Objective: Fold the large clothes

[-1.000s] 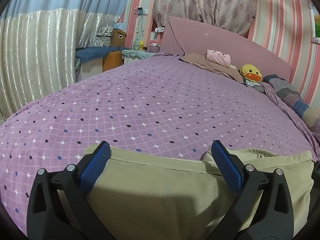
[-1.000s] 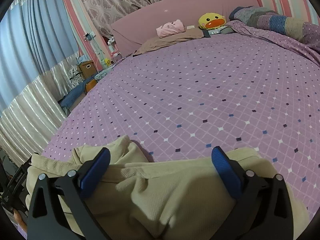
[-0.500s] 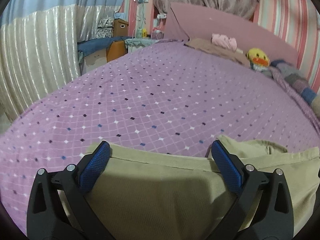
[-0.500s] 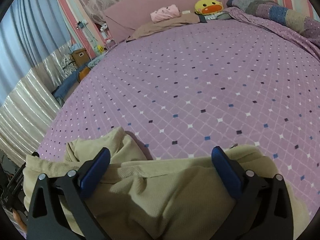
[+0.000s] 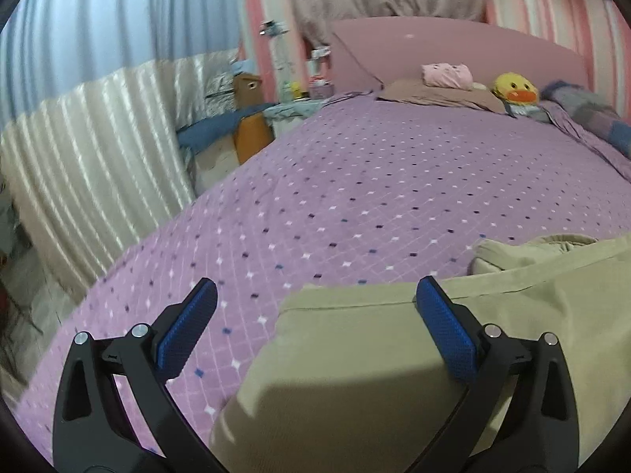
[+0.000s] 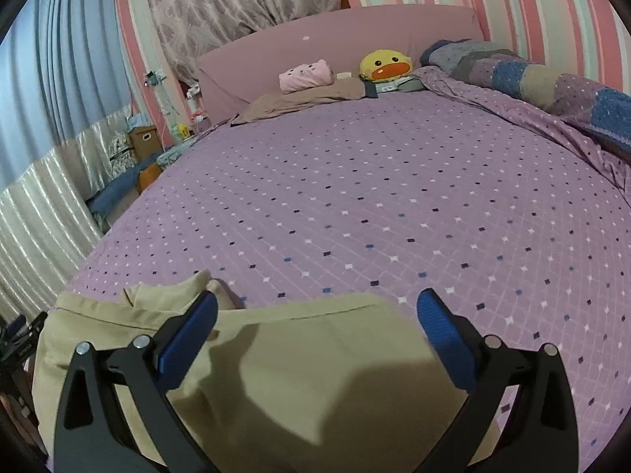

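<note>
We have the garment (image 5: 394, 374) lying on the bed (image 5: 355, 197), near its foot edge and closest to us, a khaki piece already doubled into a fairly flat slab with a stitched hem running across its far side. Our left hand-held gripper (image 5: 315, 315) hangs above its left corner with the fingers spread wide and nothing between them; one blue pad (image 5: 185, 327) sits over bare bedspread, the other over the cloth. Our right hand-held gripper (image 6: 315, 323) is likewise spread and empty, hovering over the garment's (image 6: 295, 374) right part, where a bunched lump of fabric rises beside the left pad (image 6: 185, 339). We judge the two are set apart like this to take opposite ends of the near edge, so the next fold can be carried evenly toward the headboard (image 6: 335, 39) (the pillow (image 6: 303, 96) and duck toy (image 6: 384, 65) lie well away).
</note>
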{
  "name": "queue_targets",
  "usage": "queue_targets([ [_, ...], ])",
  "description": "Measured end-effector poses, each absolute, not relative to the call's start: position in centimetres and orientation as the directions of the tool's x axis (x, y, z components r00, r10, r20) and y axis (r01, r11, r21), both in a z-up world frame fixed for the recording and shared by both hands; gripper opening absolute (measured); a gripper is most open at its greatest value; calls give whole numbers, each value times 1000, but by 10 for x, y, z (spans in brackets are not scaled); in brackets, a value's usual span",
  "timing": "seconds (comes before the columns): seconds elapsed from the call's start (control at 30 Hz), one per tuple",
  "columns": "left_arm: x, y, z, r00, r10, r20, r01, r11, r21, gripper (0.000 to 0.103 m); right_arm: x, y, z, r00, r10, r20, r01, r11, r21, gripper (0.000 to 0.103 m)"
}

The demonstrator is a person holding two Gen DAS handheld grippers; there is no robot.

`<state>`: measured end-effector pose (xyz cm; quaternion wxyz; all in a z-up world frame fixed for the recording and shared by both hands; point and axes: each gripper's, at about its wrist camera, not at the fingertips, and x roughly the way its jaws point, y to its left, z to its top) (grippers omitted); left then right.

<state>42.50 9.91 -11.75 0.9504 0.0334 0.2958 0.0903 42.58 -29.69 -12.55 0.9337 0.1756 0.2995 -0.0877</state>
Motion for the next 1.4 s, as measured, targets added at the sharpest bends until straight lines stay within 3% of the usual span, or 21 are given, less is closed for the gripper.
queue_targets([
  [0.37, 419, 111, -132, 856, 119, -503, -135, 991, 3, 100, 439, -289, -146, 806, -48, -590, 253, 929, 270, 101],
  [0.7, 434, 109, -146, 850, 71, -521, -111, 993, -45, 100, 449, -289, -159, 799, -19, -601, 241, 926, 291, 101],
  [1.0, 468, 92, -142, 691, 161, -705, -119, 987, 108, 100, 468, -296, -155, 651, -8, -759, 297, 923, 245, 101],
  [1.03, 463, 89, -132, 685, 183, -705, -128, 983, 130, 100, 455, -297, -140, 682, -17, -731, 300, 918, 259, 101],
  [1.13, 420, 83, -88, 746, 87, -660, -58, 996, 65, 100, 406, -294, -99, 817, 16, -577, 216, 918, 332, 101],
  [1.23, 386, 68, -73, 720, 27, -694, 13, 999, 52, 100, 381, -287, -92, 805, 1, -593, 216, 931, 294, 101],
  [1.27, 379, 63, -75, 706, 20, -708, 25, 998, 54, 95, 377, -283, -95, 796, 14, -605, 200, 937, 286, 100],
  [1.3, 374, 59, -81, 682, 13, -732, 34, 998, 50, 90, 373, -278, -99, 789, -7, -614, 201, 948, 247, 94],
  [1.33, 374, 57, -87, 657, 4, -754, 42, 998, 42, 77, 372, -275, -104, 779, -33, -626, 208, 956, 208, 87],
  [1.37, 376, 56, -97, 623, 6, -782, 38, 999, 37, 63, 373, -273, -109, 764, -40, -644, 211, 959, 191, 66],
  [1.4, 379, 56, -103, 601, 11, -799, 27, 999, 34, 56, 377, -275, -116, 739, -18, -673, 212, 955, 208, 44],
])
